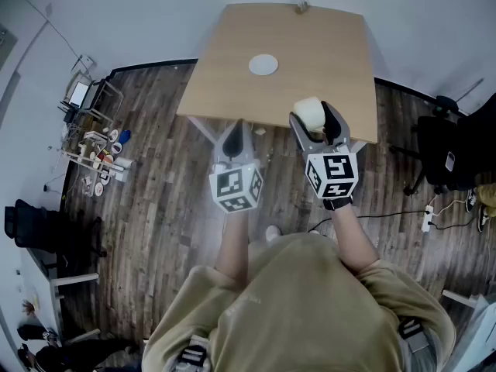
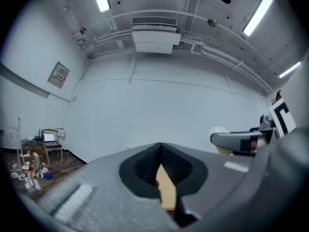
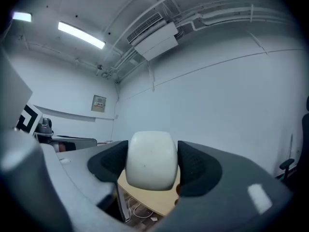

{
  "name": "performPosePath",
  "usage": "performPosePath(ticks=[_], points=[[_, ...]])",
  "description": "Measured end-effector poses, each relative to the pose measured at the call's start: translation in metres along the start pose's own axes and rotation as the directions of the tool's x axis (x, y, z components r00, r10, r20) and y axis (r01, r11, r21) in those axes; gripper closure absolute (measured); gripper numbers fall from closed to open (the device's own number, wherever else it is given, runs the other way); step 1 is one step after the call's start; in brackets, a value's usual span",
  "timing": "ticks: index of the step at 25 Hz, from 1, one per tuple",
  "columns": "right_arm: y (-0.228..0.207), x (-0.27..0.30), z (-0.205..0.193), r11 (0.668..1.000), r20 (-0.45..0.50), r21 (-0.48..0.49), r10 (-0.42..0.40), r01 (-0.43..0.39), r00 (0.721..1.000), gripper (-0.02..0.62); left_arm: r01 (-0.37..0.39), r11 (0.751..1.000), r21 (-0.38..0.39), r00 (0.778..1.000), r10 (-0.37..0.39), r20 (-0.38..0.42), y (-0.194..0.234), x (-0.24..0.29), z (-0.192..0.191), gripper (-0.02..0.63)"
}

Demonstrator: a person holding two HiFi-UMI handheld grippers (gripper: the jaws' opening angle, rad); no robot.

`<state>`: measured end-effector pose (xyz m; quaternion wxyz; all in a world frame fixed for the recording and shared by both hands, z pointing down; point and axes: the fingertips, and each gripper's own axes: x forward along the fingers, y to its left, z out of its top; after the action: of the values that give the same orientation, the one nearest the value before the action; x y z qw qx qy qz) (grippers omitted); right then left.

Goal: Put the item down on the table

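A rounded white item [image 3: 150, 161] sits clamped between the jaws of my right gripper [image 3: 151, 164]. In the head view the same white item [image 1: 309, 111] and right gripper [image 1: 313, 122] hang over the near edge of the light wooden table [image 1: 310, 45]. My left gripper [image 1: 235, 140] is just short of that edge, to the left, with its jaws closed together and nothing between them. The left gripper view shows the shut jaws of the left gripper [image 2: 161, 170] and a sliver of tabletop behind them.
A small white disc [image 1: 263, 64] lies on the table's far half, and a small object [image 1: 301, 7] sits at its far edge. A cluttered rack [image 1: 97, 149] stands left on the wood floor. A black chair [image 1: 449, 149] and a power strip [image 1: 426, 219] are at right.
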<state>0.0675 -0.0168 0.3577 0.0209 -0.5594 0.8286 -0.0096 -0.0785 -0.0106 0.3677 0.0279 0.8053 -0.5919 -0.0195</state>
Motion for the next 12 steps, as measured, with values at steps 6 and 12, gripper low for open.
performPosePath(ticks=[6, 12], points=[[0.034, 0.005, -0.012, 1.0, -0.017, -0.007, -0.025, 0.025, 1.0, 0.272, 0.019, 1.0, -0.012, 1.0, -0.019, -0.003, 0.026, -0.017, -0.007, 0.604], [0.07, 0.0, -0.022, 0.998, -0.036, 0.008, -0.068, 0.068, 0.997, 0.272, 0.038, 0.998, -0.046, 0.999, -0.039, -0.01, 0.058, -0.036, -0.01, 0.604]])
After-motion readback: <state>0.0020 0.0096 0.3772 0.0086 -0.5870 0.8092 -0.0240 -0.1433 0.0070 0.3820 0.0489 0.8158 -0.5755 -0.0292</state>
